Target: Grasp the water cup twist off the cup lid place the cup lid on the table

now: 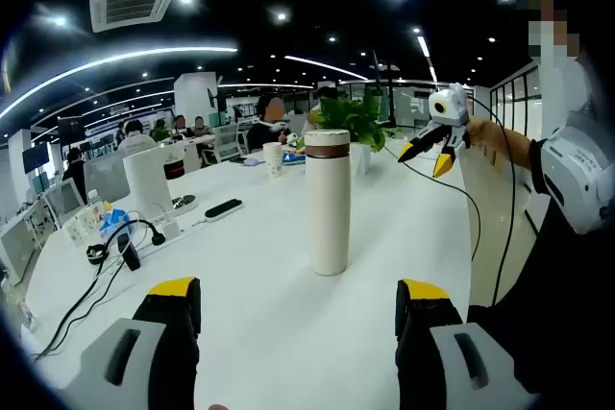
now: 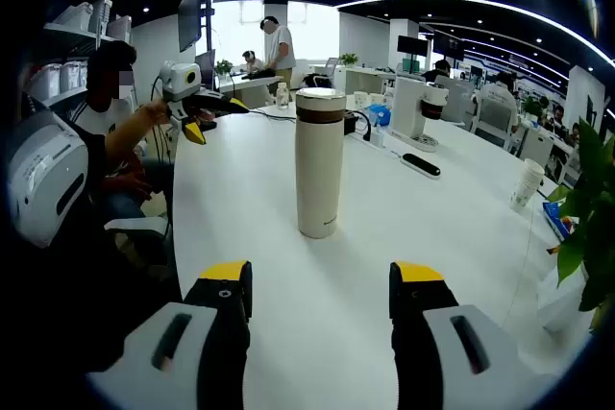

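potted plant (image 1: 354, 122), paper cup (image 1: 273, 157), remote (image 1: 223, 207) — perhaps a phone.

The water cup (image 1: 328, 213) has a smooth, matt cream body; its cup lid (image 1: 328, 140) looks satin, with a brown band. The white surface (image 1: 250, 285) is smooth, faintly glossy. Both grippers' jaws look like matt plastic.

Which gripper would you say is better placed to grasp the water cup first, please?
Either, marginally the left gripper. The water cup stands upright, lid on, nearly centred ahead of both open grippers; the right gripper faces it likewise. Neither touches it.
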